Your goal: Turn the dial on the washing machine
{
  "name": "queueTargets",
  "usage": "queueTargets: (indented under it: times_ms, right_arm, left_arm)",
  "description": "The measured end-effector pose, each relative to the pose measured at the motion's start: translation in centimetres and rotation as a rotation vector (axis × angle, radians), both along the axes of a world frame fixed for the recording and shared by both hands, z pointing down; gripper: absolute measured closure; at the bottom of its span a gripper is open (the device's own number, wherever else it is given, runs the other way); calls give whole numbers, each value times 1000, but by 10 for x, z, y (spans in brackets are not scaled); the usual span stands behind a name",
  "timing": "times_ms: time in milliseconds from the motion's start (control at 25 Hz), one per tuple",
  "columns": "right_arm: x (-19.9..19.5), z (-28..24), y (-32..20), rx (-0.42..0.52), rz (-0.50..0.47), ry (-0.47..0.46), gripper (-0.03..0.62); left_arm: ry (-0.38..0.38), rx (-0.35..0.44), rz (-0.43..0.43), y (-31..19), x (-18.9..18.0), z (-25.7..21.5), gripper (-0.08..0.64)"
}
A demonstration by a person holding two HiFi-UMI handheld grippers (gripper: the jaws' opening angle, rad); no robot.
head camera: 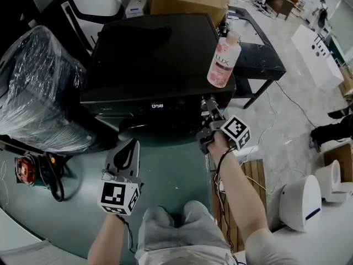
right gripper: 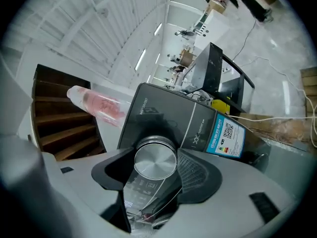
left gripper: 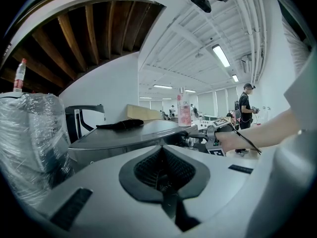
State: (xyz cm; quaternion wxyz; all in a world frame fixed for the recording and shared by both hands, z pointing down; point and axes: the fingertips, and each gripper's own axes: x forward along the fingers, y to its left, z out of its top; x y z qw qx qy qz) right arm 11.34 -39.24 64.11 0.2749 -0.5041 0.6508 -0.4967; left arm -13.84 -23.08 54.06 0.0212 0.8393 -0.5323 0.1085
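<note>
The right tongs [right gripper: 156,166] clamp the washing machine's [right gripper: 198,128] smooth metal dial [right gripper: 155,160] — rigid, probably slippery, grip its rim — left tongs [left gripper: 163,170] closed, empty.

black washing machine top [head camera: 165,70], pink bottle [head camera: 223,59] upright at its front right corner, dark cloth [head camera: 135,37] farther back

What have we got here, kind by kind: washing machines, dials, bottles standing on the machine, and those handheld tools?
Washing machine: 1
Dial: 1
Pink bottle: 1
Handheld tools: 2 (left tool, right tool)
Total: 5
</note>
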Motion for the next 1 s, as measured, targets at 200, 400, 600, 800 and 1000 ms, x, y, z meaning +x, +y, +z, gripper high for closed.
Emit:
queueTargets:
  times_ms: [200,400,600,800,1000]
  right_arm:
    - [-1,-3,0,15,-25,140,302]
    - [-2,-4,0,21,-42,282,302]
    - [-3,-4,0,29,-108,511,302]
    - [-7,-9,-3,55,-160,744,302]
    - [-11,-11,-1,68,-194,984,302]
  left_arm:
    - [3,-3,-8,0,-1,1,540]
    - [19,8,-28,0,-3,-1,540]
    - [46,-3,-7,2,1,1,540]
    - [47,-22,3,4,2,4,540]
    - [46,-27,18,4,-1,6,540]
